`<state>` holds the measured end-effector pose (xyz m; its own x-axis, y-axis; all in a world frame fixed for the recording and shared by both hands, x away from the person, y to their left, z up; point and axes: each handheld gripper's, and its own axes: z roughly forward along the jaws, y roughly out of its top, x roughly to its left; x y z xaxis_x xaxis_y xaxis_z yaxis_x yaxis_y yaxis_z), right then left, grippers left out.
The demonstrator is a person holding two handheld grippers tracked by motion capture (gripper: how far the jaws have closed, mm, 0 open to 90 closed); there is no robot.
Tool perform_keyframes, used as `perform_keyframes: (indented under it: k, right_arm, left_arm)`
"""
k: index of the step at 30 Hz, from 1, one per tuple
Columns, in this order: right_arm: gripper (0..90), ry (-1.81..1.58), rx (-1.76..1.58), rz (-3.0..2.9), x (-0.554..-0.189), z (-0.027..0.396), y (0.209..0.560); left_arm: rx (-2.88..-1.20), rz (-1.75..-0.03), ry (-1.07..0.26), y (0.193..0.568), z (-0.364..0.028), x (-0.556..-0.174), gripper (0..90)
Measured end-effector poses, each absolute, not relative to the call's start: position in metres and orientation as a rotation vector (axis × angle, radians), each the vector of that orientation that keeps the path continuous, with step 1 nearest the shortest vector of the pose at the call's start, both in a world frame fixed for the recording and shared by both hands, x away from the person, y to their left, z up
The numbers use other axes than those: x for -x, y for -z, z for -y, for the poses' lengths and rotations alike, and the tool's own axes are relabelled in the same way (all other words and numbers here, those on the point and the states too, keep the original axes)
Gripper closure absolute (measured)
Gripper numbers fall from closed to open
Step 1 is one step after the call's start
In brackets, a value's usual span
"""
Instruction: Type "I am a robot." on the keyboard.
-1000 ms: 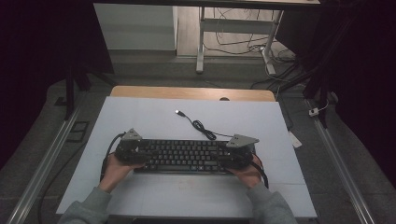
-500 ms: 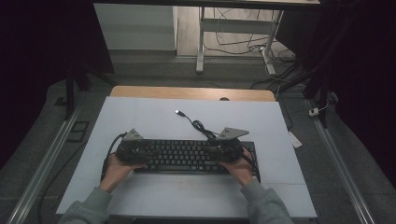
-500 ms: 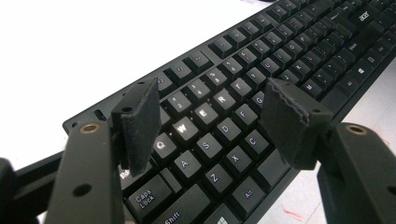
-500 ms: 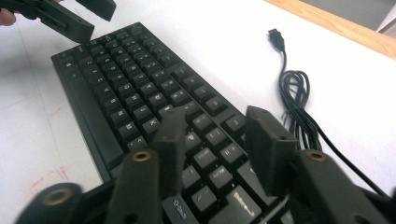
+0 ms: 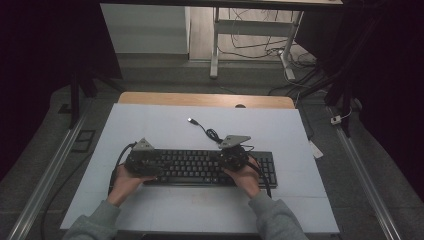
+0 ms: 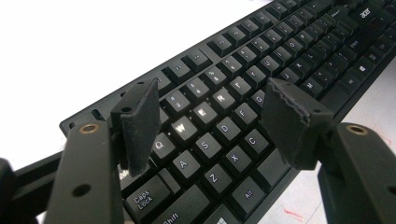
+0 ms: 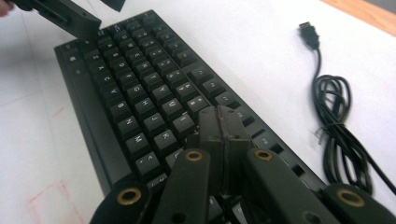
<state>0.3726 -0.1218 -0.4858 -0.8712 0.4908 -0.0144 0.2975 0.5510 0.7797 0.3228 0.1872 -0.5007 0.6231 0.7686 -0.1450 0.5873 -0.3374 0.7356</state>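
I am hovering both tools over the black keyboard (image 5: 200,167), lying near my table edge. Right gripper (image 7: 219,122) has just been closing; its jaws are meeting with nothing between them, tip over the right-hand letter keys. Left gripper (image 6: 212,109) is hanging spread above W-E-R. Farther off, USB cable (image 5: 207,131) is lying unplugged. Typing barely begun, I judge.

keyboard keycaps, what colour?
Black keycaps with white legends on a black keyboard; the left gripper view shows them best.
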Motion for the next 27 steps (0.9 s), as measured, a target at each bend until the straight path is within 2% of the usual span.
perform_keyframes:
  k: [8, 27]
  right_arm:
    - [89.7, -1.155, -0.641, -2.607, -0.379, 0.104, 0.498]
    - [89.7, -1.116, -0.621, -2.651, -0.381, 0.095, 0.511]
  left_arm:
    - [-2.060, -1.061, -0.293, 0.502, -0.187, -0.323, 36.8]
    - [-2.068, -1.058, -0.295, 0.503, -0.186, -0.323, 36.5]
